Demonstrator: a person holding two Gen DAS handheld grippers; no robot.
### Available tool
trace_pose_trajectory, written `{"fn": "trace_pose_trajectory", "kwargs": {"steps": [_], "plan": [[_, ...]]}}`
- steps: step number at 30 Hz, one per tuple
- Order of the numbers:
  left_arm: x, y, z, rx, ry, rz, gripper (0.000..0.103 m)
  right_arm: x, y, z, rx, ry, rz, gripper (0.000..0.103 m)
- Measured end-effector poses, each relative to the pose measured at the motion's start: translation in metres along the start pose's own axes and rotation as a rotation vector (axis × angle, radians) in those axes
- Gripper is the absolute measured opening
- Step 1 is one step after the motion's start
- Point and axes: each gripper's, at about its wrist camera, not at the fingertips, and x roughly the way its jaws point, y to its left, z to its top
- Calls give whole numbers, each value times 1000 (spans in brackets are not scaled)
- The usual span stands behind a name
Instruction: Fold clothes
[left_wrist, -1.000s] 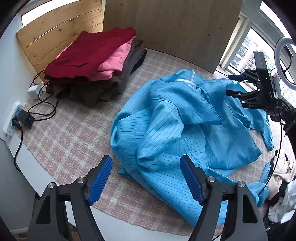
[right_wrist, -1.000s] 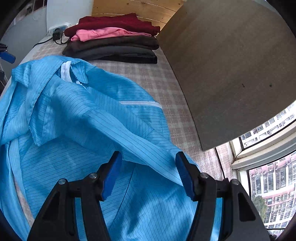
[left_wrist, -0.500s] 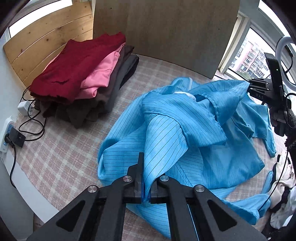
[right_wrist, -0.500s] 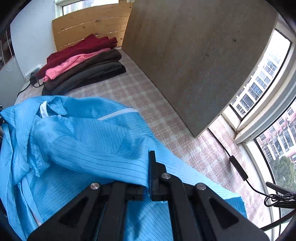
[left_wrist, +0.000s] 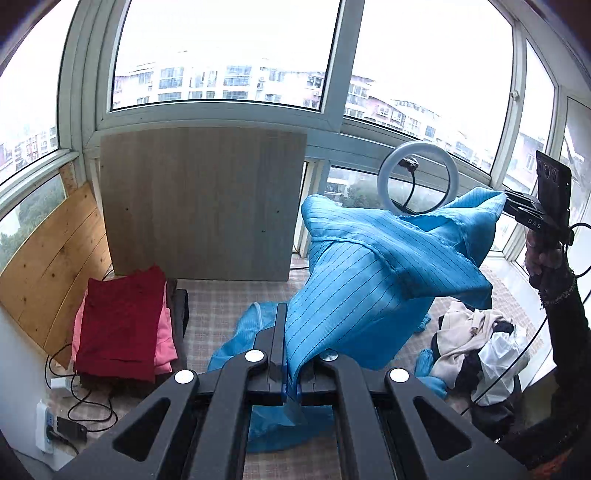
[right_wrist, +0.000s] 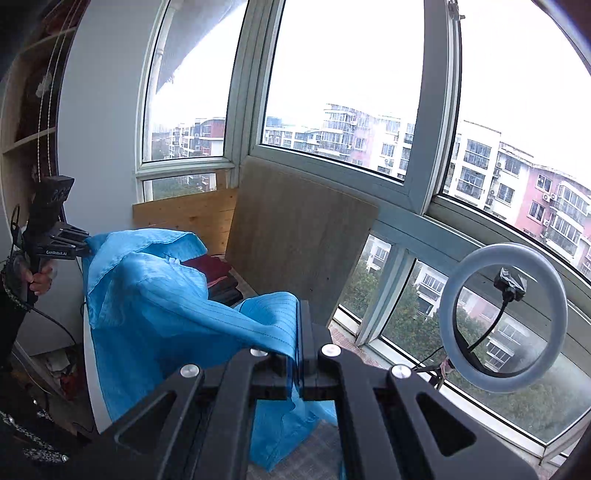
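A bright blue pin-striped garment (left_wrist: 369, 266) hangs in the air between both grippers, its lower part trailing onto the checked tabletop (left_wrist: 221, 295). My left gripper (left_wrist: 291, 373) is shut on one edge of the cloth. My right gripper (right_wrist: 297, 354) is shut on another edge of the blue garment (right_wrist: 155, 306). In the left wrist view the right gripper (left_wrist: 508, 205) pinches the far corner, held by a hand (left_wrist: 546, 262). In the right wrist view the left gripper (right_wrist: 85, 246) clamps the opposite corner.
A stack of folded clothes (left_wrist: 122, 332), dark red on top, lies at the left by wooden boards (left_wrist: 199, 203). A heap of unfolded laundry (left_wrist: 476, 343) sits at the right. A ring light (left_wrist: 417, 177) stands by the windows. A power strip and cables (left_wrist: 55, 428) lie at the left edge.
Both grippers closed on the blue garment and then lifted it high off the table. The cloth now hangs spread between them, and the cameras face the windows.
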Motion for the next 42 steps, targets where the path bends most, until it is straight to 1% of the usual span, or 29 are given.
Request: {"fn": "trace_pose_trajectory", "kwargs": {"steps": [2, 3, 4, 6, 7, 8, 9, 10, 11, 12, 13, 15, 17, 19, 20, 21, 23, 24, 25, 28, 29, 30, 31, 32, 33, 35, 37, 39, 42], "plan": [[7, -11, 5, 70, 65, -56, 3, -39, 2, -9, 54, 30, -6, 1], [10, -17, 8, 105, 98, -85, 5, -54, 2, -16, 88, 49, -10, 1], [15, -22, 10, 139, 131, -113, 6, -62, 1, -26, 122, 73, -27, 1], [59, -28, 4, 157, 220, -167, 8, -67, -9, -53, 199, 125, -62, 1], [91, -32, -6, 179, 267, -164, 10, -56, -17, -71, 245, 163, -81, 1], [124, -36, -17, 202, 314, -160, 20, -42, -27, -90, 290, 207, -99, 1], [166, -38, -27, 216, 368, -113, 37, -19, -39, -116, 329, 274, -119, 1], [207, -33, -43, 213, 440, -61, 42, 5, -51, -142, 368, 341, -139, 1], [248, -27, -59, 209, 511, -9, 43, 25, -61, -165, 400, 399, -156, 1], [275, -17, -73, 181, 582, 36, 39, 32, -65, -176, 406, 420, -158, 1], [300, -7, -88, 154, 650, 79, 38, 38, -68, -187, 413, 441, -161, 1], [301, 9, -108, 93, 685, 98, 38, 51, -76, -209, 425, 483, -165, 1], [278, 7, -115, 90, 649, 92, 38, 64, -83, -231, 437, 526, -170, 1], [254, -6, -115, 118, 604, 83, 39, 77, -90, -253, 450, 568, -175, 1], [242, -13, -115, 132, 582, 79, 43, 84, -94, -264, 456, 589, -177, 1], [231, -20, -115, 147, 560, 76, 50, 90, -97, -275, 462, 610, -180, 1], [233, -36, -116, 203, 538, 108, 58, 103, -104, -297, 474, 653, -184, 1], [235, -43, -117, 231, 528, 124, 60, 108, -108, -306, 478, 670, -185, 1], [242, -49, -120, 255, 545, 136, 60, 110, -109, -307, 474, 674, -178, 1], [270, -51, -128, 251, 607, 138, 59, 115, -110, -313, 464, 681, -159, 1], [278, -50, -130, 242, 624, 140, 48, 117, -109, -317, 463, 683, -155, 1], [283, -48, -133, 218, 641, 139, 17, 119, -109, -320, 462, 686, -150, 1], [287, -42, -135, 176, 663, 128, 2, 120, -108, -323, 462, 687, -147, 1], [287, -37, -136, 133, 670, 122, 0, 120, -108, -326, 467, 686, -146, 1], [281, -33, -133, 114, 653, 121, 0, 120, -107, -329, 473, 681, -146, 1], [258, -33, -116, 134, 594, 125, 0, 109, -106, -322, 488, 634, -166, 1], [234, -33, -99, 154, 533, 129, 0, 90, -106, -301, 498, 547, -188, 0], [203, -34, -63, 198, 440, 156, 0, 61, -104, -264, 491, 437, -234, 0], [145, -32, 6, 247, 249, 202, 0, 15, -95, -191, 455, 273, -309, 0]]}}
